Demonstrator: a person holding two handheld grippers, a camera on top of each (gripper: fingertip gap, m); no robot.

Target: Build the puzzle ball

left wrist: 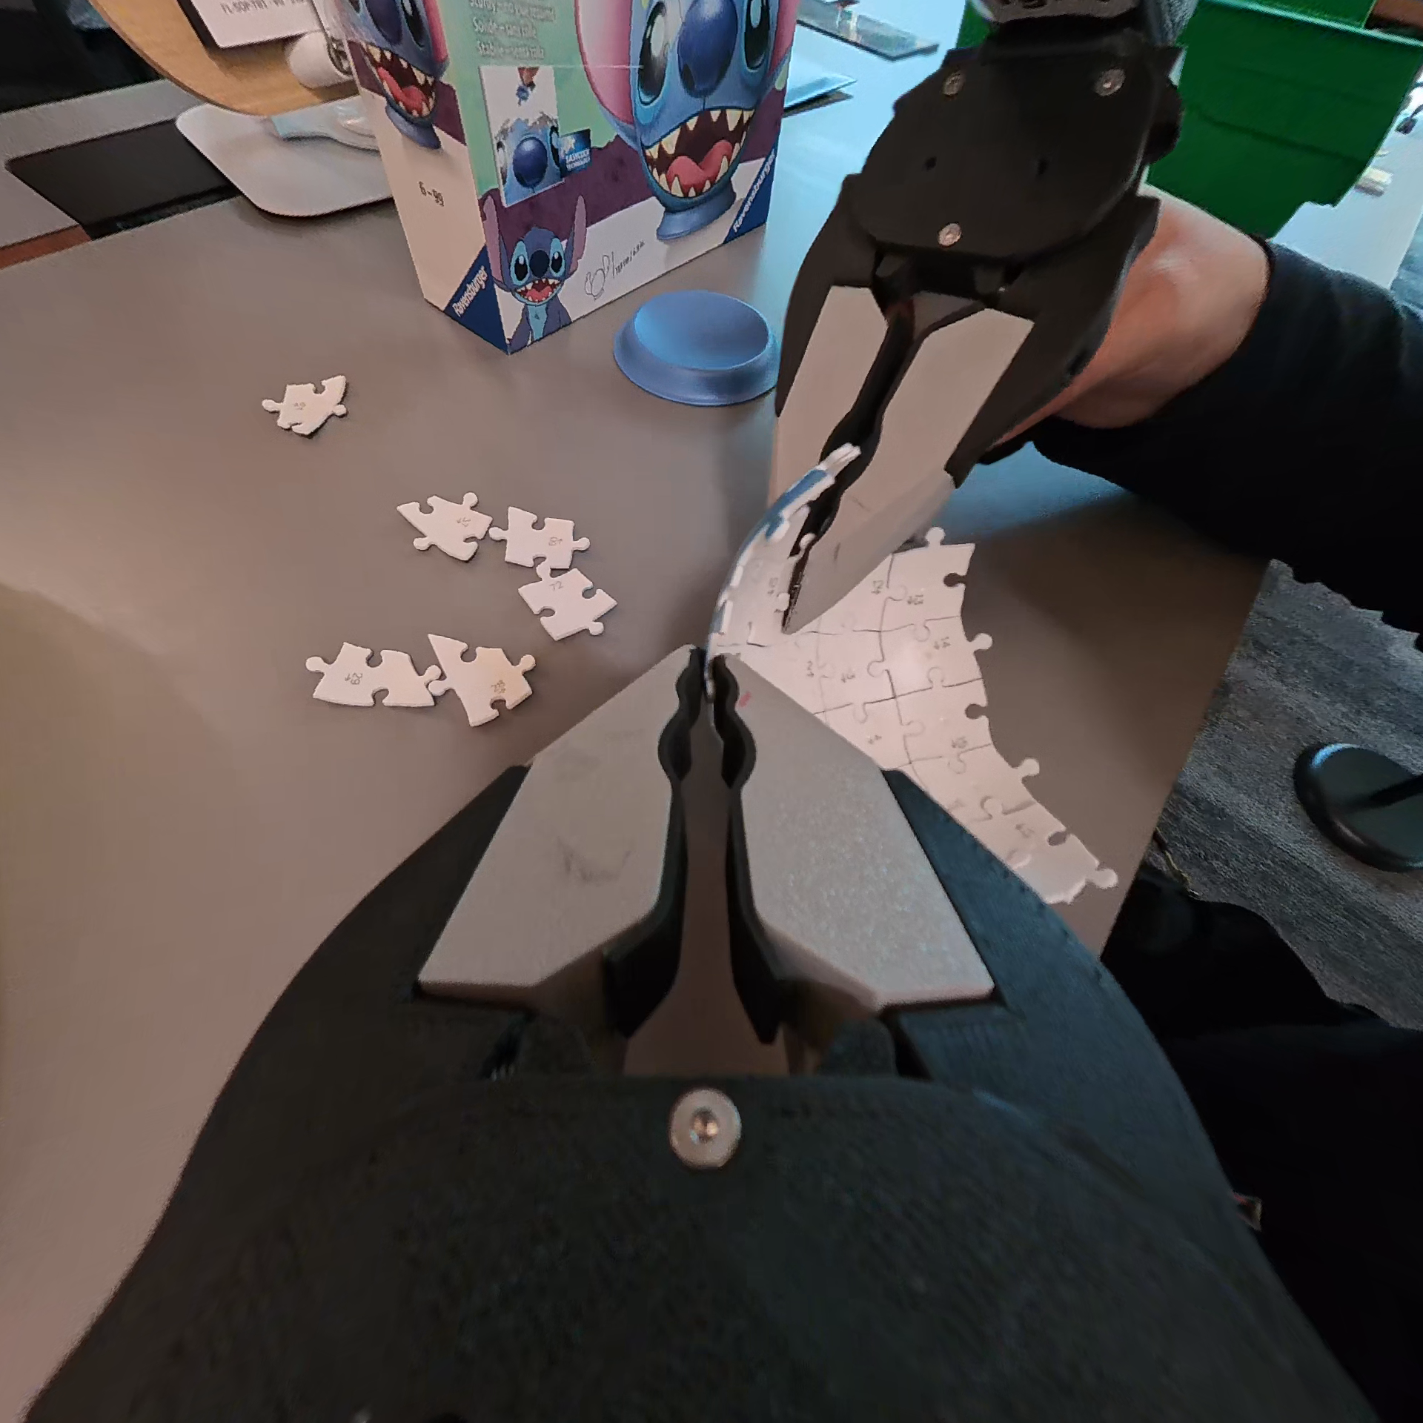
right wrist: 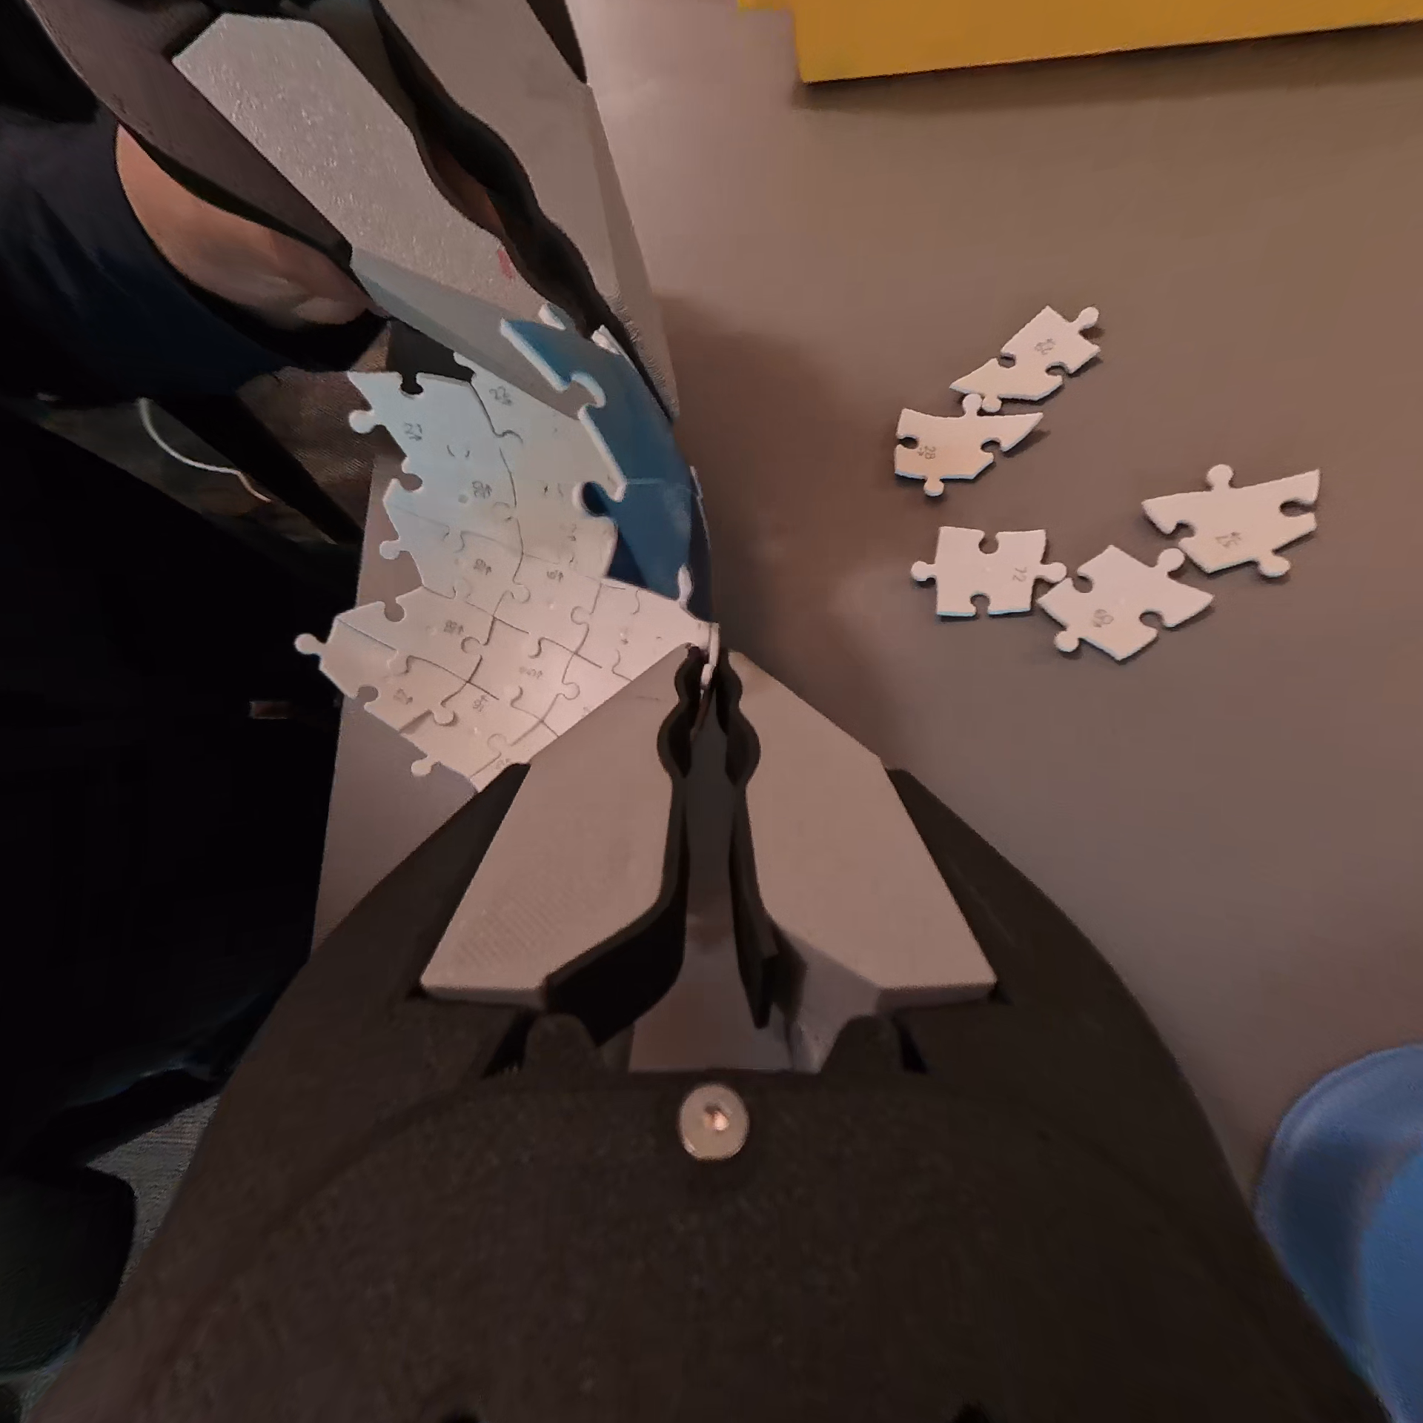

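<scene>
Item: partly built puzzle shell point(left wrist: 916, 678), a curved sheet of joined pieces, white numbered backs turned toward the left wrist camera, blue printed face point(right wrist: 647, 493) outward. It was held in the air at the near edge of the grey table point(left wrist: 192, 539), between the two tools.

Left gripper point(left wrist: 709, 671): jaws together, clamped on the shell's left edge, with the sheet spreading away to the right of the tips.

Right gripper point(left wrist: 808, 570): came in from above and from the far side, jaws pinched on the shell's upper rim; in its own view point(right wrist: 704, 662) the tips met on a white tab at the rim, though whether this was a separate piece being pressed in could not be told. The two grips sat close together on the same edge, so the shell's long arc ran away from both, toward the person's dark sleeve point(left wrist: 1270, 431).

Loose pieces: five white pieces point(left wrist: 462, 616) face-down near the left tool, one more point(left wrist: 306, 404) farther off. All lay left of the shell, nearer the left gripper; judged the next stock to be fetched.

Blue round stand point(left wrist: 697, 346): beside the puzzle box point(left wrist: 570, 169), well apart from the shell.

Writing: box carried a brand mark, cartoon artwork and small print; piece backs carried printed numbers. Not transcribed.
</scene>
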